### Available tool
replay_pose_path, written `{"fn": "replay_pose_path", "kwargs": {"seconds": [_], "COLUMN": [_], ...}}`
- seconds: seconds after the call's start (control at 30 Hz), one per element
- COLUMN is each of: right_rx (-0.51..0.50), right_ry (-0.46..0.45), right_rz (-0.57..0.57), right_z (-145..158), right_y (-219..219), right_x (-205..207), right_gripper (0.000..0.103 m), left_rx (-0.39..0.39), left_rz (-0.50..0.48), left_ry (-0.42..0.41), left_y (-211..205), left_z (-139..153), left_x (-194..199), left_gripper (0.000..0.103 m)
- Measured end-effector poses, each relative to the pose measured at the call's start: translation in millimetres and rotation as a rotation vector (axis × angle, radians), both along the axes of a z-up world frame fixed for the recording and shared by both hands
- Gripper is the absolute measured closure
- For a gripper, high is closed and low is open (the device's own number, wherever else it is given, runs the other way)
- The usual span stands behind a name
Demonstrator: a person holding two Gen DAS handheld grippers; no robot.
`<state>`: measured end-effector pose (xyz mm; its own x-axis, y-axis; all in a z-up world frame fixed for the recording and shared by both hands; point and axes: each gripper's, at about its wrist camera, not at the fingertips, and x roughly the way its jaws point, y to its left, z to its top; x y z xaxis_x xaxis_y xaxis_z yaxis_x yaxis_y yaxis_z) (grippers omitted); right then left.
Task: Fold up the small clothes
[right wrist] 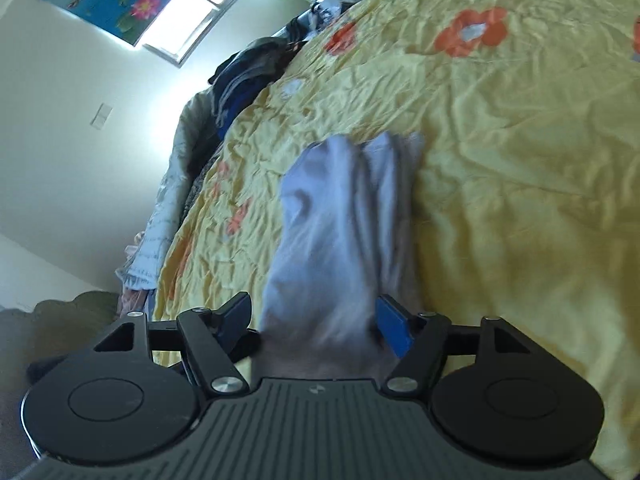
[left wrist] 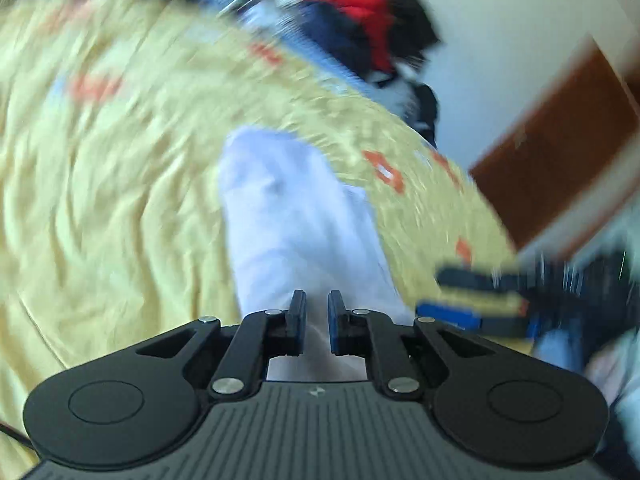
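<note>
A small pale lavender-white garment (left wrist: 288,216) hangs over a yellow flowered bedsheet (left wrist: 100,200). My left gripper (left wrist: 317,320) is shut on its near edge, with the cloth pinched between the blue pads. In the right wrist view the same garment (right wrist: 340,232) lies bunched between the jaws of my right gripper (right wrist: 316,320), which stand wide apart, so the gripper is open. The right gripper also shows in the left wrist view (left wrist: 480,300), blurred, at the right.
The yellow sheet (right wrist: 500,160) covers the bed. A pile of dark, red and blue clothes (left wrist: 360,32) lies at the bed's far edge. Another dark pile (right wrist: 248,76) sits by the wall. A brown wooden board (left wrist: 560,152) stands at the right.
</note>
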<state>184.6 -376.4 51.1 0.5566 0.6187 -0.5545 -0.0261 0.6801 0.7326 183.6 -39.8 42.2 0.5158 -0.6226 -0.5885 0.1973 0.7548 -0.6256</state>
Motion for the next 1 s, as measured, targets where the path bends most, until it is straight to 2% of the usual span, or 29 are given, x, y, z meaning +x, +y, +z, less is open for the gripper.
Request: {"fn": "replay_pose_path", "kwargs": {"seconds": [0.07, 0.1, 0.2, 0.27, 0.3, 0.33, 0.37, 0.4, 0.43, 0.5, 0.57, 0.63, 0.7, 0.77, 0.83, 0.9, 0.93, 0.97, 1.0], "right_rx": [-0.007, -0.005, -0.039, -0.082, -0.060, -0.027, 0.003, 0.023, 0.041, 0.075, 0.111, 0.147, 0.185, 0.207, 0.186, 0.133, 0.078, 0.021, 0.019], "right_ry": [0.049, 0.069, 0.093, 0.096, 0.112, 0.127, 0.135, 0.137, 0.134, 0.135, 0.146, 0.156, 0.165, 0.175, 0.168, 0.137, 0.143, 0.162, 0.158], "right_rz": [-0.024, -0.023, -0.014, -0.028, -0.017, -0.007, 0.003, 0.011, 0.018, 0.023, 0.024, 0.025, 0.018, 0.004, 0.014, 0.033, 0.040, 0.039, 0.037], "right_z": [-10, -14, -23, -26, -29, -33, -34, -35, -37, -37, -39, -41, -45, -46, -44, -40, -38, -38, -39], "right_y": [-11, -15, -14, -11, -11, -12, -11, -11, -10, -9, -8, -7, -7, -6, 0, 10, 16, 21, 23], "right_x": [13, 21, 45, 57, 62, 66, 67, 68, 69, 72, 77, 84, 92, 98, 101, 99, 99, 98, 96], "right_gripper": [0.032, 0.032, 0.031, 0.031, 0.030, 0.028, 0.023, 0.021, 0.019, 0.016, 0.016, 0.014, 0.014, 0.015, 0.015, 0.033, 0.063, 0.079, 0.080], "left_rx": [-0.071, -0.084, -0.074, -0.113, -0.132, -0.150, -0.160, -0.153, -0.140, -0.157, -0.216, -0.215, -0.230, -0.238, -0.195, -0.146, -0.114, -0.083, -0.058], "left_rz": [-0.001, -0.005, -0.005, 0.007, 0.005, 0.004, 0.021, 0.050, 0.073, 0.082, 0.071, 0.054, 0.053, 0.055, 0.047, 0.023, 0.010, -0.003, -0.014], "left_ry": [0.093, 0.112, 0.145, 0.134, 0.122, 0.117, 0.121, 0.131, 0.145, 0.217, 0.228, 0.218, 0.222, 0.253, 0.269, 0.235, 0.207, 0.176, 0.141], "left_y": [4, 2, -5, -1, 1, 4, 8, 11, 14, 18, 18, 13, 9, 6, 3, -1, -4, -8, -9], "left_z": [-12, -14, -11, -4, 0, 1, -3, -7, -13, -28, -33, -33, -35, -41, -43, -39, -33, -26, -18], "left_x": [24, 33, 56, 61, 61, 61, 63, 65, 66, 73, 76, 81, 89, 100, 105, 103, 101, 100, 97], "left_gripper": [0.092, 0.092, 0.092, 0.087, 0.081, 0.063, 0.039, 0.033, 0.033, 0.035, 0.035, 0.035, 0.042, 0.062, 0.084, 0.088, 0.089, 0.089, 0.090]}}
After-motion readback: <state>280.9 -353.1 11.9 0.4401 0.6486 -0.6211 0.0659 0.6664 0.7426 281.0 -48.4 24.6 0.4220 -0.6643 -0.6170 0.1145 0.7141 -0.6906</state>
